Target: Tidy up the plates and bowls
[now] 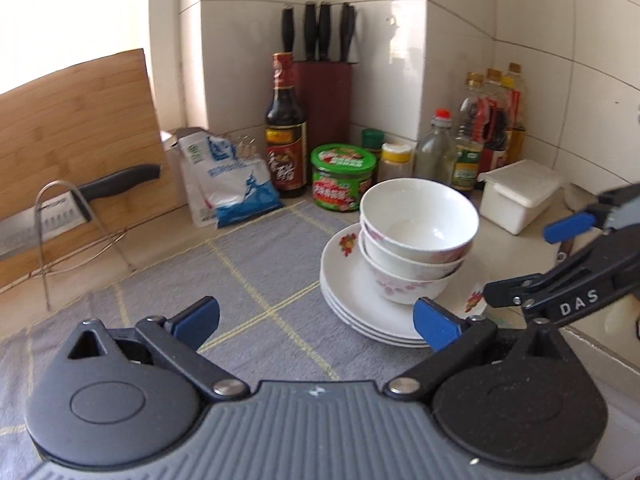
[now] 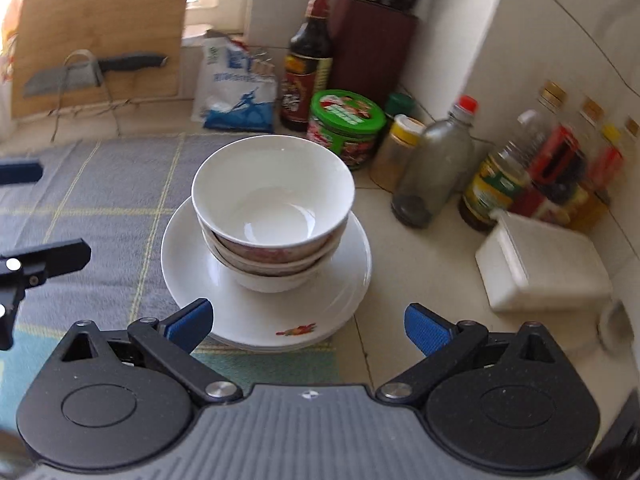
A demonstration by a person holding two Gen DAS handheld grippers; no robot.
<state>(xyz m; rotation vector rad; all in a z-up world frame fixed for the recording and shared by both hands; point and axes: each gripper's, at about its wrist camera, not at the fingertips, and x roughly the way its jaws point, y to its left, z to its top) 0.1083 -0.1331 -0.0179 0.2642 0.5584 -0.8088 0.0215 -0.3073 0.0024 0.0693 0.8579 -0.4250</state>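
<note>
Three white bowls [image 1: 416, 232] with pink flower prints are nested and stand upright on a stack of white plates [image 1: 348, 300] at the right edge of a grey checked cloth [image 1: 240, 280]. My left gripper [image 1: 318, 322] is open just in front of the plates, nothing between its blue pads. In the right wrist view the bowls [image 2: 272, 208] and plates [image 2: 348, 276] lie straight ahead. My right gripper [image 2: 308, 324] is open with the near plate rim between its jaws, untouched. Each gripper shows in the other view: the right gripper [image 1: 520, 264] right of the stack, the left gripper [image 2: 40, 216] to its left.
Behind the stack stand a green-lidded jar [image 1: 344, 176], a dark sauce bottle [image 1: 286, 128], a knife block [image 1: 326, 80], a salt bag [image 1: 228, 184] and several bottles [image 1: 480, 136]. A white lidded box [image 1: 520, 196] sits at the right. A cleaver [image 1: 60, 208] rests against a cutting board [image 1: 80, 132] at the left.
</note>
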